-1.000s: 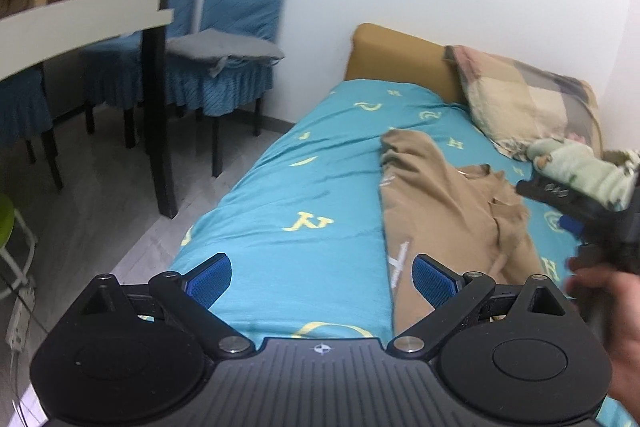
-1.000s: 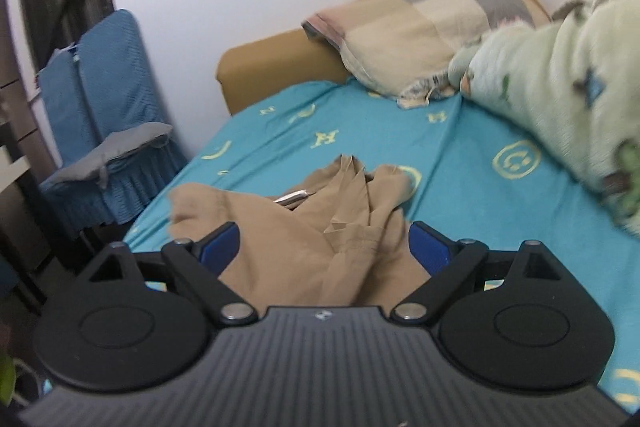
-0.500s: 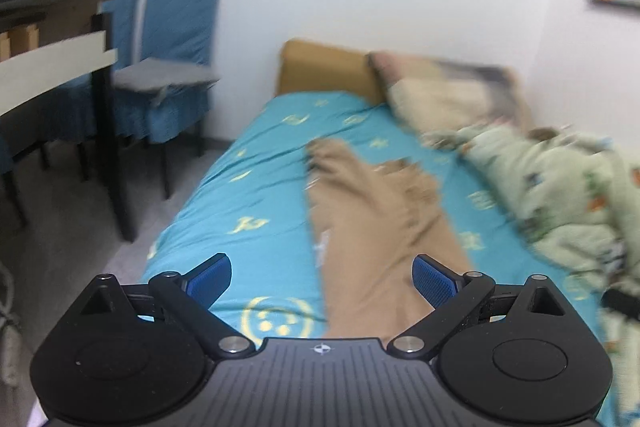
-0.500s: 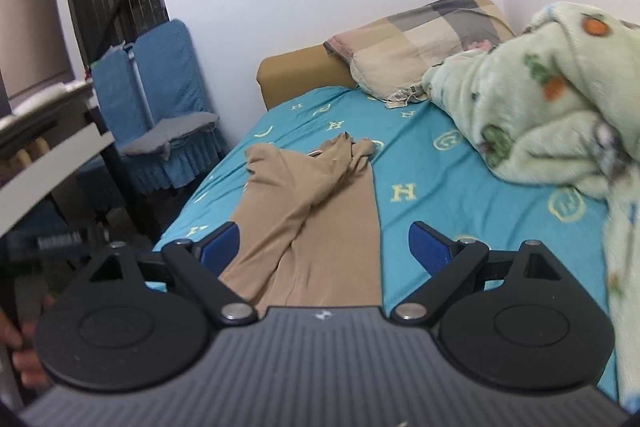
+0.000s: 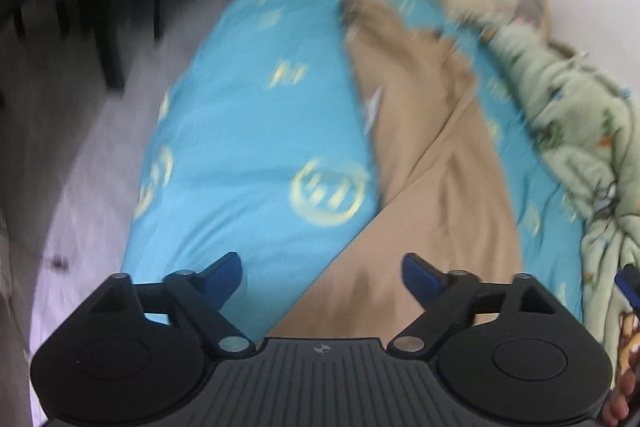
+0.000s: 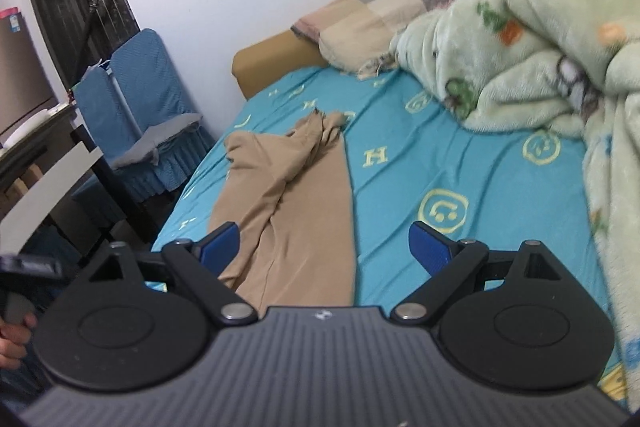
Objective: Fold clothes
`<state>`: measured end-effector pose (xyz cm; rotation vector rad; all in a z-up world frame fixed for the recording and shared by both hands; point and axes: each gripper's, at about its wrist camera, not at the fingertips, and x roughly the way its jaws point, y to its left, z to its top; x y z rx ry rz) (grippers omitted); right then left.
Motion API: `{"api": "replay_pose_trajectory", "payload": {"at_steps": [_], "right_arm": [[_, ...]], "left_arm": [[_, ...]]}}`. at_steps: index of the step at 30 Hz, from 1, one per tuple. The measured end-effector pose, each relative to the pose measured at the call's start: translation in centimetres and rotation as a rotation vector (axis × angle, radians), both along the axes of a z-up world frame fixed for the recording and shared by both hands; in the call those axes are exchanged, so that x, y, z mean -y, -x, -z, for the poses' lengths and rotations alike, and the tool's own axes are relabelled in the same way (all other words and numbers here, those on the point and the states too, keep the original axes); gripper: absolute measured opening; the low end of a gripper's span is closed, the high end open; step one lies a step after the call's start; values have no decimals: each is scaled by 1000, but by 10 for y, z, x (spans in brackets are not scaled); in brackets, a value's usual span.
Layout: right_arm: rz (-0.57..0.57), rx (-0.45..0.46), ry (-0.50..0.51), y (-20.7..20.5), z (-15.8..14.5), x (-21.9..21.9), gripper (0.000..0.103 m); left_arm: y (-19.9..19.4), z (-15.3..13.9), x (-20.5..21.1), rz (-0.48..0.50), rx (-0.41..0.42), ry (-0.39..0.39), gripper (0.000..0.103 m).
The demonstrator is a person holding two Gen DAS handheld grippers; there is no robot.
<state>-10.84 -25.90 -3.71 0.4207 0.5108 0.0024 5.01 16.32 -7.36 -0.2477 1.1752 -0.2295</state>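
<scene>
A tan garment (image 5: 432,163) lies lengthwise on the turquoise bed sheet (image 5: 256,131), its far end bunched and creased. It also shows in the right wrist view (image 6: 296,203). My left gripper (image 5: 322,273) is open and empty, just above the garment's near left edge. My right gripper (image 6: 324,245) is open and empty, over the garment's near end. The left wrist view is blurred by motion.
A pale green fleece blanket (image 6: 540,51) is heaped along the bed's right side. A checked pillow (image 6: 384,3) lies at the headboard. Blue-covered chairs (image 6: 140,107) and a dark table (image 6: 48,179) stand left of the bed, with grey floor (image 5: 80,131) between.
Both grippers have drawn back toward the foot of the bed. The left one has tilted down over the garment's near end. Both stay open.
</scene>
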Motion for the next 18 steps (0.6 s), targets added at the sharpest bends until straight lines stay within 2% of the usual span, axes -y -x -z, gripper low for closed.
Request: {"api": "replay_pose_trajectory", "payload": {"at_steps": [2,5,8,10,11,12,13,14,15,18], "right_arm": [[-8,-11,-24,-5,2,0,93],[-23,-12,-28,-8,3,0,93],[-19,-25,-36,-8,5,1,93],[-13,-38,-61,-9,8,4,93],[-8,-44,-73,-10,9,6,93],[-5,-50,-84,-11,10,8,93],[-2,-54,-93,-11,11,9,93],[1,-56,-100,-11,11,10,93],[3,-59,-105,-12,12,11,93],[8,-53,-120,-9,10,14,93]], "left_arm": [[-6,17,-11,11,-55,-8,76],[-11,35,-8,46,-116,-67,75],[-13,52,7,118,-189,-110,70],[-10,57,19,177,-206,-170,67],[-9,56,24,204,-203,-205,62],[-8,54,28,226,-206,-234,45],[-7,52,31,248,-209,-264,20],[-5,48,34,258,-211,-280,5],[-3,43,36,261,-213,-288,1],[17,11,53,283,-142,-288,0]]}}
